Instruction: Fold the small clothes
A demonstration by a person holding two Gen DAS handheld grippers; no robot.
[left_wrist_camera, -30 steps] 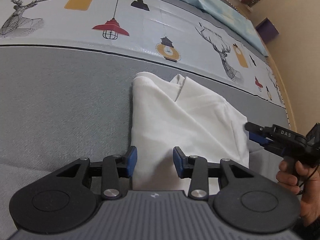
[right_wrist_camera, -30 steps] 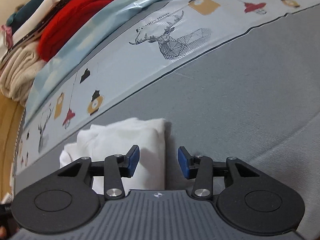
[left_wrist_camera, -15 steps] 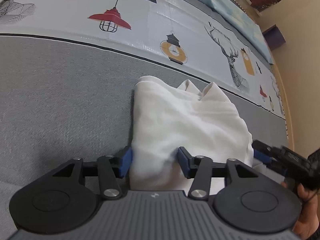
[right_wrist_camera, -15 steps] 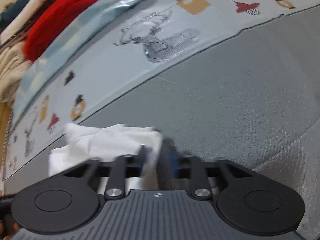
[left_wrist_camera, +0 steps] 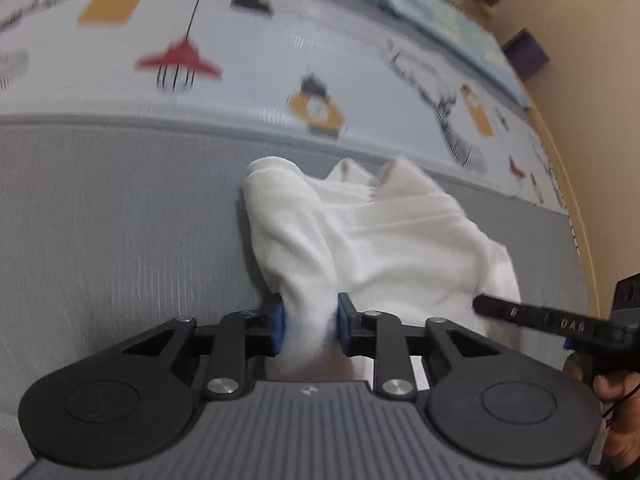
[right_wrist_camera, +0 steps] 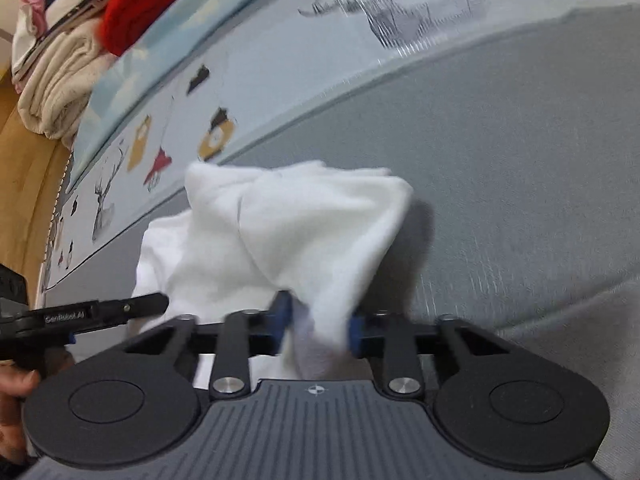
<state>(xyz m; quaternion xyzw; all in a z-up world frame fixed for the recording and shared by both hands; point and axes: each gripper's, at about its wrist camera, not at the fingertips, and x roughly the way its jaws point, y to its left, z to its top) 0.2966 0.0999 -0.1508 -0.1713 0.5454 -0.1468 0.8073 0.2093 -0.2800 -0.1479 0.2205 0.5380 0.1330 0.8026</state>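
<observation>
My left gripper [left_wrist_camera: 308, 326] has just been closing, and now its two blue pads [left_wrist_camera: 277, 328] press on a bunch of the white garment [left_wrist_camera: 372, 236] from both sides. The jaws stand only a little apart, with the cloth squeezed between them, so this gripper is clamped on the near left corner of the garment.

My right gripper [right_wrist_camera: 318, 326] has also just been closing. In its own view the blue pads [right_wrist_camera: 280, 318] hold a fold of the same white garment [right_wrist_camera: 288, 232], and the cloth rises like a small tent from the jaws. The picture is somewhat blurred there, but the cloth is clearly pinched between the pads.

The garment lies on the grey surface [left_wrist_camera: 120, 220], near the border of a light printed sheet with lamps and deer [left_wrist_camera: 320, 60]. Its far edge is crumpled and stands up a little.

In the left view, the tip of my right gripper [left_wrist_camera: 496, 306] touches the right edge of the garment, and part of my right hand [left_wrist_camera: 612, 384] is seen under it. In the right view, my left gripper [right_wrist_camera: 148, 304] reaches to the left edge of the cloth.

At the far left of the right view, a pile of folded clothes [right_wrist_camera: 80, 40], red and cream, lies beyond the printed sheet.
</observation>
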